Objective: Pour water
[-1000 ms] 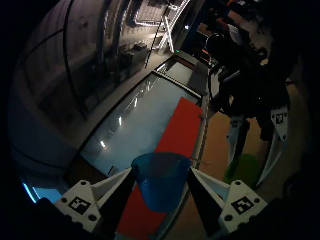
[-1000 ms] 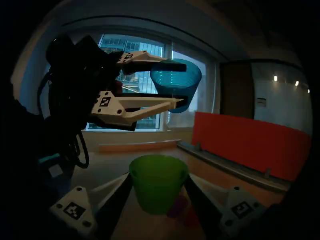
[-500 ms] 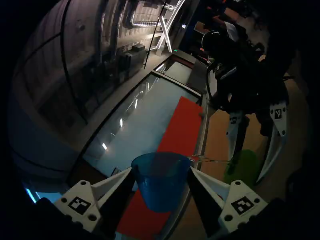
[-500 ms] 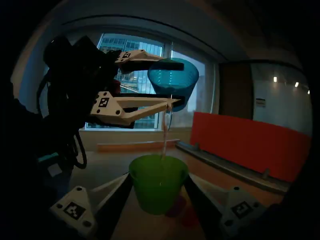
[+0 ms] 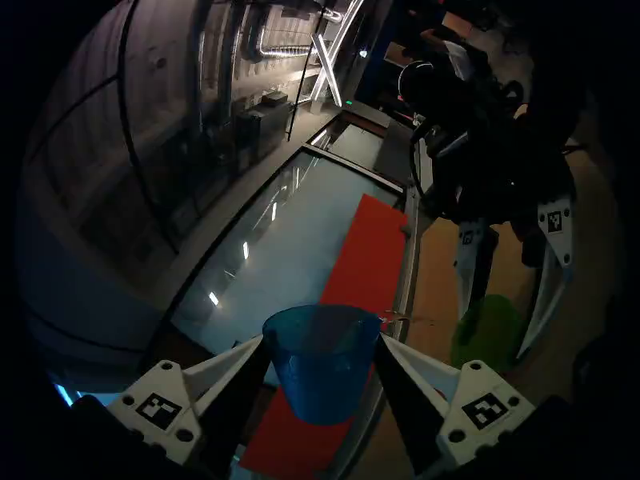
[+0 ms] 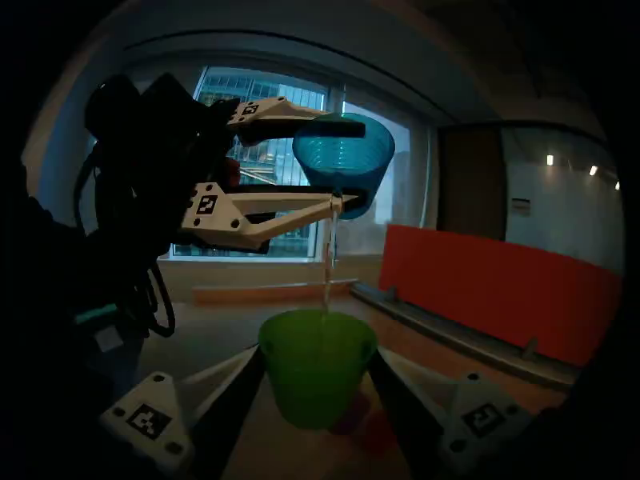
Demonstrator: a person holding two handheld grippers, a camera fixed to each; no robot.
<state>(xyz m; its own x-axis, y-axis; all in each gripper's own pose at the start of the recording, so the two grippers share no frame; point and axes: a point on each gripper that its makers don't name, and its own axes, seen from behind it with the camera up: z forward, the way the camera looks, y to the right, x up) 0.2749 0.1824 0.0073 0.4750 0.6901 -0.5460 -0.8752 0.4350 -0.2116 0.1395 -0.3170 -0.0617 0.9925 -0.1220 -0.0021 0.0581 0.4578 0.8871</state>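
Water [image 6: 327,256] is now streaming from the blue cup [image 6: 344,148], upper centre, clamped between the left gripper [image 6: 350,166] fingers, straight down into the right gripper [image 6: 318,354]'s clamped green cup [image 6: 318,384].

Straight above the green cup [image 6: 318,364] the way is closed by the left gripper [image 6: 350,166] and the tilted blue cup [image 6: 344,152] it holds, and a thin stream of water [image 6: 327,256] crosses the gap between the cups. To the right, a strip of bare tabletop [image 6: 404,336] lies open as far as the red panel [image 6: 496,280]; to the left, dark cables [image 6: 136,240] crowd in
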